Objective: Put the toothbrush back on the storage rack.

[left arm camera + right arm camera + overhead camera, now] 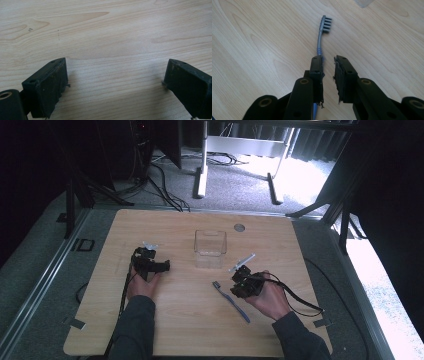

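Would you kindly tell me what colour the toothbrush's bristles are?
Dark grey; the toothbrush shows best in the right gripper view.

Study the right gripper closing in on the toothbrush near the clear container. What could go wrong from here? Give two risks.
1. The right gripper is off-centre: the toothbrush handle runs under one jaw rather than through the narrow gap, so closing might pinch the edge or push it aside.
2. The toothbrush lies flat on the table, so the jaws may scrape the wood before gripping.
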